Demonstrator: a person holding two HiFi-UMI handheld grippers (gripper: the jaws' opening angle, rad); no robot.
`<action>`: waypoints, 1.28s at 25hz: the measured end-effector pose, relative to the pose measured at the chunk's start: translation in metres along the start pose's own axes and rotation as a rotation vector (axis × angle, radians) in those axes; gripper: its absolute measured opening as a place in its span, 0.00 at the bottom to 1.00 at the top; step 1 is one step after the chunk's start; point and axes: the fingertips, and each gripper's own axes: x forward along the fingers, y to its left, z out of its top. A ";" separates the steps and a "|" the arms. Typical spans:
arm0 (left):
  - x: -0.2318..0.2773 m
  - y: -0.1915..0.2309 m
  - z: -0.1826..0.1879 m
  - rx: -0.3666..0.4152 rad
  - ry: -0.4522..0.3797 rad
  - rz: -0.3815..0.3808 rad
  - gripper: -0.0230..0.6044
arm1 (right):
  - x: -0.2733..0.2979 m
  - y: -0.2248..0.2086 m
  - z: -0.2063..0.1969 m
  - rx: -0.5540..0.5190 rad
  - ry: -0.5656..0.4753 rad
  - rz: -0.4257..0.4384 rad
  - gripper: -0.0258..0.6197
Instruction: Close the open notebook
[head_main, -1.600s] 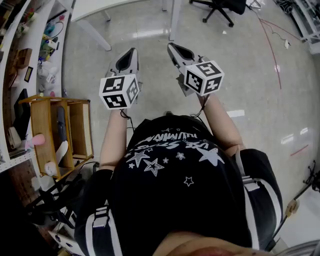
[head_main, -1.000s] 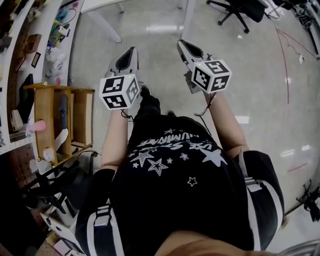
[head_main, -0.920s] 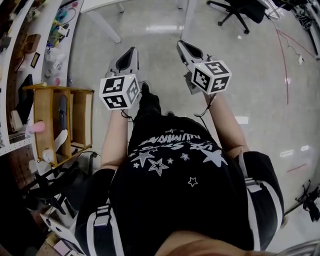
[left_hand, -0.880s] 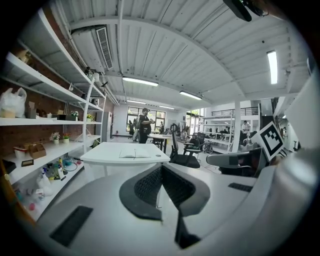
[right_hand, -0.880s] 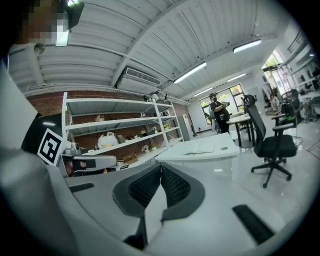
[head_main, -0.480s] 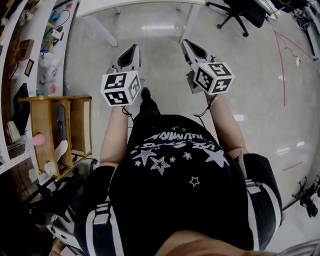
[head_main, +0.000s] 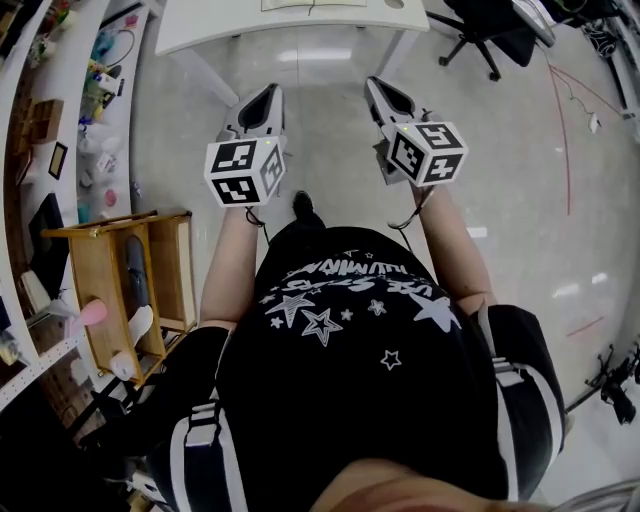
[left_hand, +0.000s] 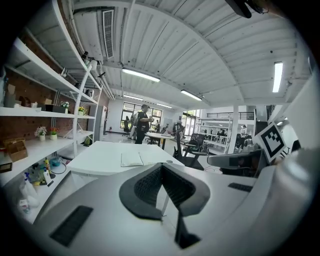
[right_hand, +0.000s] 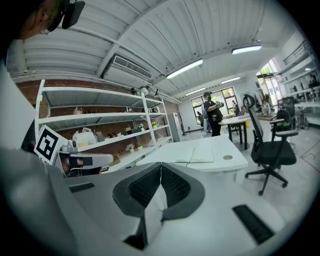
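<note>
The open notebook (left_hand: 136, 159) lies flat on a white table (left_hand: 95, 161) some way ahead of me. The right gripper view shows the notebook (right_hand: 194, 156) on the same table (right_hand: 227, 164). In the head view only the notebook's near edge (head_main: 310, 5) shows at the top of the picture. My left gripper (left_hand: 161, 166) and right gripper (right_hand: 161, 168) are both shut and hold nothing. They are held side by side in front of the person's body, the left gripper (head_main: 271, 92) and right gripper (head_main: 377, 85) short of the table's near edge.
A black office chair (right_hand: 267, 150) stands right of the table. White wall shelves (head_main: 60, 110) and a wooden shelf unit (head_main: 140, 290) line the left side. A person (left_hand: 143, 122) stands at a far table. Shiny floor lies between me and the table.
The person has walked forward across the floor, carrying both shut grippers along. The white table with the notebook has come into the top of the head view.
</note>
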 end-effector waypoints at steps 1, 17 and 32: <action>0.004 0.007 0.002 -0.001 0.001 -0.004 0.05 | 0.009 0.000 0.000 -0.001 0.007 -0.003 0.05; 0.046 0.105 0.011 -0.026 0.015 -0.046 0.05 | 0.117 0.011 -0.009 -0.062 0.065 -0.060 0.05; 0.112 0.140 0.007 -0.013 0.085 -0.005 0.05 | 0.211 -0.036 0.002 -0.210 0.116 -0.047 0.05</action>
